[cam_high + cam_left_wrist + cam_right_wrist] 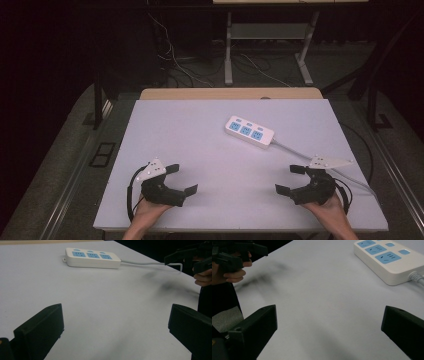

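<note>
A white power strip (249, 132) with three blue sockets lies right of centre on the white table (200, 145); its grey cable (320, 162) trails toward the right front edge. My left gripper (182, 179) rests open near the front left, jaws wide apart with nothing between them. At the front right my right gripper (290, 179) is open too, facing inward. The left gripper view has the power strip (92, 258) far ahead and the right gripper (190, 258) at the upper right. In the right gripper view the power strip (388, 258) lies at the upper right and the left gripper (235, 253) at the upper left.
A wooden board edge (230, 93) runs along the table's far side. Behind it stand metal desk legs (228, 50) and loose cables (175, 60) on the dark floor. The table's front edge is just under both hands.
</note>
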A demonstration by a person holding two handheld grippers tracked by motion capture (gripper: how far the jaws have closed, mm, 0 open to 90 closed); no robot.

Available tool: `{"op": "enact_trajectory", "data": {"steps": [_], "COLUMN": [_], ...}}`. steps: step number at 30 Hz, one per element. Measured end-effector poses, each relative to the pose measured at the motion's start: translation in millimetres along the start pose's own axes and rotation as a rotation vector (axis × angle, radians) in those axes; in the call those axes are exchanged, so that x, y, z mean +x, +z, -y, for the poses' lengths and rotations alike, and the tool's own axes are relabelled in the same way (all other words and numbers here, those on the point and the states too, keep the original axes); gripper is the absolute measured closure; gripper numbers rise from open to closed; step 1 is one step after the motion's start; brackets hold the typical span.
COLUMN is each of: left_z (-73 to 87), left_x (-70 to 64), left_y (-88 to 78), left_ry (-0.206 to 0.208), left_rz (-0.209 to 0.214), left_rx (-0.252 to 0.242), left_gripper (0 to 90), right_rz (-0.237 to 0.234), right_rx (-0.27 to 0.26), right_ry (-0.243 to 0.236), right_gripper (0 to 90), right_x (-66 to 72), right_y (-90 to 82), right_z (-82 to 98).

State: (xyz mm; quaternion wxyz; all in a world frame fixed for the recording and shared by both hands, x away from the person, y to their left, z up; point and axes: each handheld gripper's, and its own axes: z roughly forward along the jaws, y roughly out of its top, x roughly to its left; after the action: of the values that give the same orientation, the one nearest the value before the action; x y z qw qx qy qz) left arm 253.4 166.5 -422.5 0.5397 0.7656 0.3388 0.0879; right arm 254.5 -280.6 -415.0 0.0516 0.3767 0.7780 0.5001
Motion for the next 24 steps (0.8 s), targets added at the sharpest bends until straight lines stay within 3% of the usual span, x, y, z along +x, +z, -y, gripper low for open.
{"op": "enact_trajectory", "data": {"steps": [24], "left_z": [0.9], "left_x": [0.1], "left_y": [1.6], "left_ry": [0.009], "left_rz": [0.016], "left_rx": [0.019], "left_gripper": [0.0], "right_rz": [-0.008], "right_rx": [0.042], "right_ry": [0.004], "right_gripper": [0.3], "right_x": [0.7], "right_y": [2.0], "right_z": [3.6]}}
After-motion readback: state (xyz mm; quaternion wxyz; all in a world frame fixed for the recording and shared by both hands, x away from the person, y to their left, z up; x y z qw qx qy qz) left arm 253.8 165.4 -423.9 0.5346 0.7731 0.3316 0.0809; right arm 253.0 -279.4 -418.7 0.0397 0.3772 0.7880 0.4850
